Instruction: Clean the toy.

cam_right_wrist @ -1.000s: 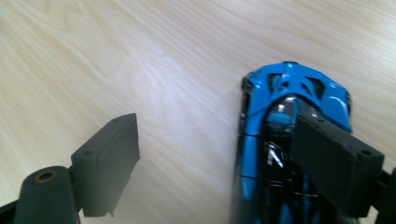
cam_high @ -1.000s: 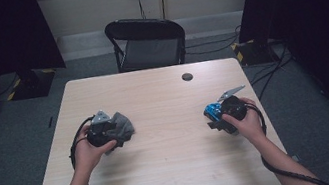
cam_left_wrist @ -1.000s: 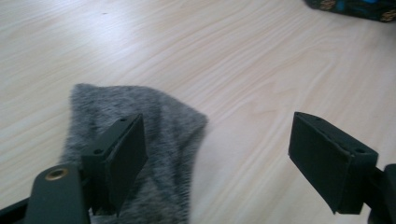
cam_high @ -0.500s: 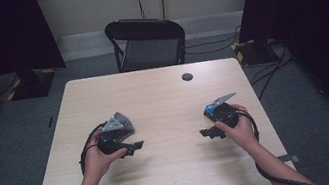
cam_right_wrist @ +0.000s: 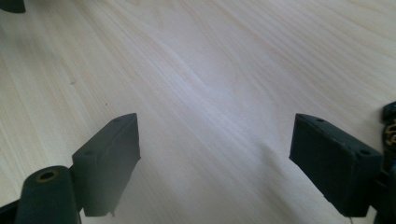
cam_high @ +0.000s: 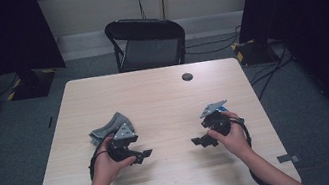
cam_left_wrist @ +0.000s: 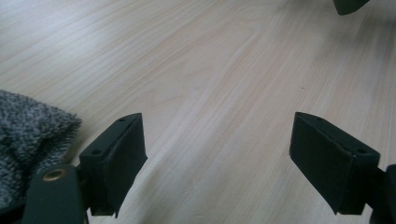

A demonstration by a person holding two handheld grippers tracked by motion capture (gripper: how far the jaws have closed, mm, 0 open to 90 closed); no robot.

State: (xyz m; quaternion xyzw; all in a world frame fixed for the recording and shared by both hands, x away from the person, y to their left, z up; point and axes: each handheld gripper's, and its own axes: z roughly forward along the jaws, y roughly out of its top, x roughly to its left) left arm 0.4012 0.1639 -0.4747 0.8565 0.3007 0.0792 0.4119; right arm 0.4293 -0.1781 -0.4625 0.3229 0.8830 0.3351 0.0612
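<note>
Pale wood worktop (cam_high: 163,97), a grey cloth (cam_high: 107,127) bunched on its left half. The left gripper (cam_high: 143,154) sits just beside it, fingers (cam_left_wrist: 116,158) spread on nothing; the cloth lies behind and to their left, long axis slanting away. The right gripper (cam_high: 200,142), also spread and empty, is well apart. The left hand (cam_high: 106,163) is nearer and would have to turn back.

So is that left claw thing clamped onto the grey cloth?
No: the left gripper stands open over bare table, and the grey knitted cloth lies just beside one jaw.
</note>
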